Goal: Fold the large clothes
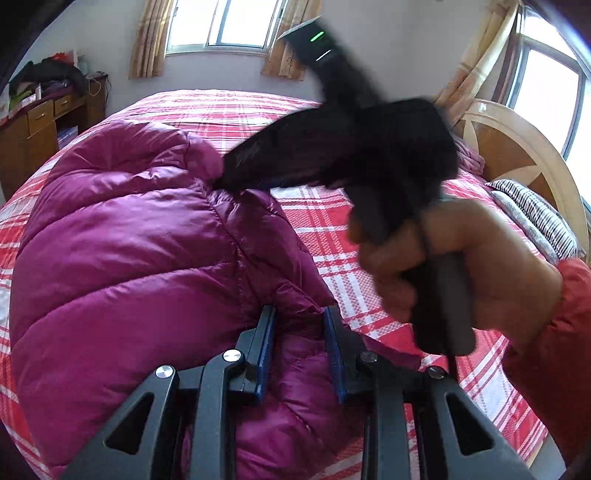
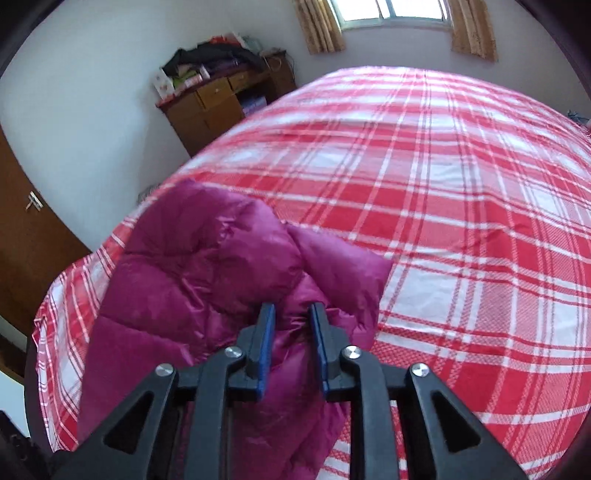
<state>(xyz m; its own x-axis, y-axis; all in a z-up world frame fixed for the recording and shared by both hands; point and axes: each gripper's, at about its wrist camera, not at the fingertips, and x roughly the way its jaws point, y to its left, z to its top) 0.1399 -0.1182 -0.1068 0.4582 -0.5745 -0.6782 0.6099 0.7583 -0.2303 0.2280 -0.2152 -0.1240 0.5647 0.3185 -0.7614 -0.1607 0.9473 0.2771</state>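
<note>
A magenta quilted down jacket (image 1: 122, 236) lies on the red and white plaid bed (image 1: 354, 266). My left gripper (image 1: 300, 314) is shut on a fold of the jacket near its right edge. In the left wrist view the right gripper (image 1: 227, 177), blurred and black, reaches from the right and pinches the jacket's upper edge; a hand holds its handle. In the right wrist view my right gripper (image 2: 291, 310) is shut on a bunch of the jacket (image 2: 207, 266), which hangs over the bed's near left part.
A wooden desk (image 1: 40, 133) with piled clothes stands at the far left wall. A wooden headboard (image 1: 517, 155) and a striped pillow (image 1: 535, 218) are at the right. Curtained windows (image 1: 221, 26) are behind. A brown door (image 2: 26, 229) is at the left.
</note>
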